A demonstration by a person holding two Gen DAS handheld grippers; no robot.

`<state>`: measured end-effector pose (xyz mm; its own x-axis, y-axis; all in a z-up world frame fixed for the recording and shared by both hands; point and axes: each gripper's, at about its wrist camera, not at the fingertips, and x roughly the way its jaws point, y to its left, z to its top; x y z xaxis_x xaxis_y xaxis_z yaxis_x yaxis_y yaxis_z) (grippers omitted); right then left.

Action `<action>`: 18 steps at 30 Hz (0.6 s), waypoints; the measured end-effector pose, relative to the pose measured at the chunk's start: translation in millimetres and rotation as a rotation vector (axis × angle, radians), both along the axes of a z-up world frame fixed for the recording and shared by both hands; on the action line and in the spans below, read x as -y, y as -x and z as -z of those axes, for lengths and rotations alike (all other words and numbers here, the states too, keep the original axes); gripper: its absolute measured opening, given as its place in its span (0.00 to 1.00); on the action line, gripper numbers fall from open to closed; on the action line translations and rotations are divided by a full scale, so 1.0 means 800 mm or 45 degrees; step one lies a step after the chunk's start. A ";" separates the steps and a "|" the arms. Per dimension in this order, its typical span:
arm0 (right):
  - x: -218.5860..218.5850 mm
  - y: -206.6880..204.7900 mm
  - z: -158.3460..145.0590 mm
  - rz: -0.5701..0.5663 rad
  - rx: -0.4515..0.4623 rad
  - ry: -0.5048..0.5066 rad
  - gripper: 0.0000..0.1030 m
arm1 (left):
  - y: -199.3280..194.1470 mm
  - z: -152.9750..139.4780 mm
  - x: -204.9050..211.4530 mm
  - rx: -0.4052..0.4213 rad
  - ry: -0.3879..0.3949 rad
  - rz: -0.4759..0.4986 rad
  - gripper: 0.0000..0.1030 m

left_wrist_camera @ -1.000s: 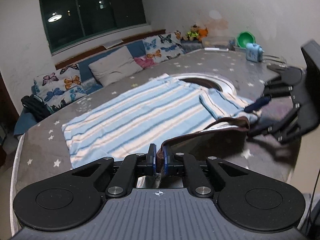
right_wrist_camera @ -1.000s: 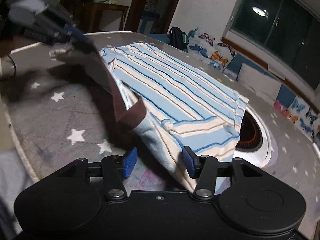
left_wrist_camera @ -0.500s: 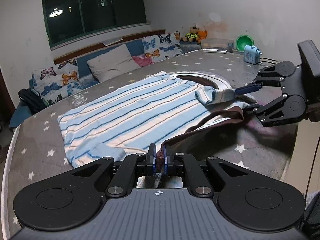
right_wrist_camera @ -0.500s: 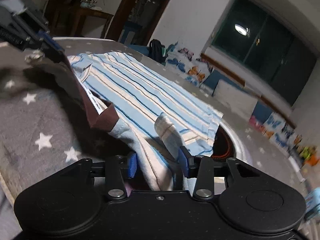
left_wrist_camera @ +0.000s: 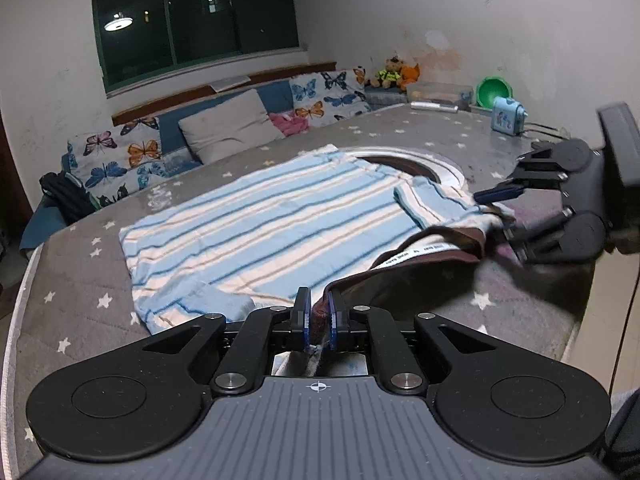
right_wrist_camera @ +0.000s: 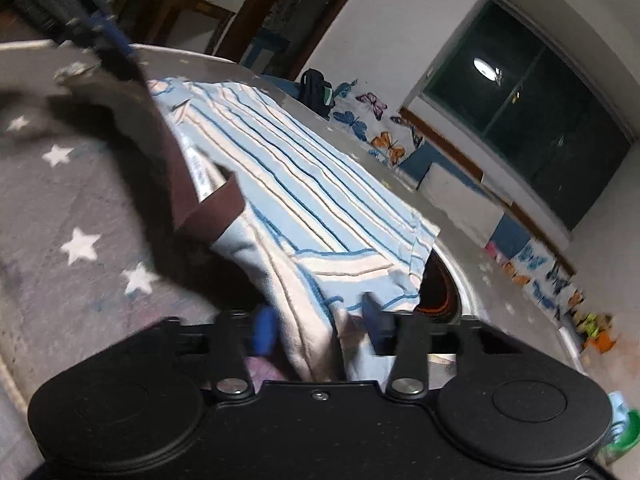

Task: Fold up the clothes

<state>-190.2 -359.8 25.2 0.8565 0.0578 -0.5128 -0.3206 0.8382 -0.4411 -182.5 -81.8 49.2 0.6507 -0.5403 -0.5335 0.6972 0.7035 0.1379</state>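
Striped shirt (left_wrist_camera: 272, 232) spread flat mid-table (left_wrist_camera: 80, 280), brown collar (left_wrist_camera: 420, 256) lifted off the near edge. Left gripper (left_wrist_camera: 318, 322) pinching one collar end, jaws easing apart with cloth between. Right gripper (right_wrist_camera: 316, 326) at the shirt's other near corner, jaws closing around bunched fabric; blurred, contact unclear. Round recess (left_wrist_camera: 404, 162) beside the shirt's far corner. Butterfly cushions (left_wrist_camera: 120, 156) beyond the far edge.

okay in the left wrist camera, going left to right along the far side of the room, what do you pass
Black bag → butterfly cushion → grey pillow → pink cloth → second butterfly cushion → stuffed toys → clear box → green bowl.
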 end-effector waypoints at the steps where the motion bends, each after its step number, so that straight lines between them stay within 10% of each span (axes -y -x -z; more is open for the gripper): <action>1: 0.002 -0.003 0.000 0.007 -0.015 -0.028 0.17 | 0.005 0.004 0.000 0.012 -0.019 0.009 0.16; 18: 0.021 -0.013 -0.010 0.076 -0.115 -0.268 0.14 | 0.022 0.038 -0.040 0.059 -0.213 0.056 0.61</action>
<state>-179.9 -376.5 33.6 0.8128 0.1225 -0.5695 -0.2981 0.9274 -0.2260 -200.4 -49.5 18.6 0.6543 -0.4749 -0.5885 0.7171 0.6368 0.2834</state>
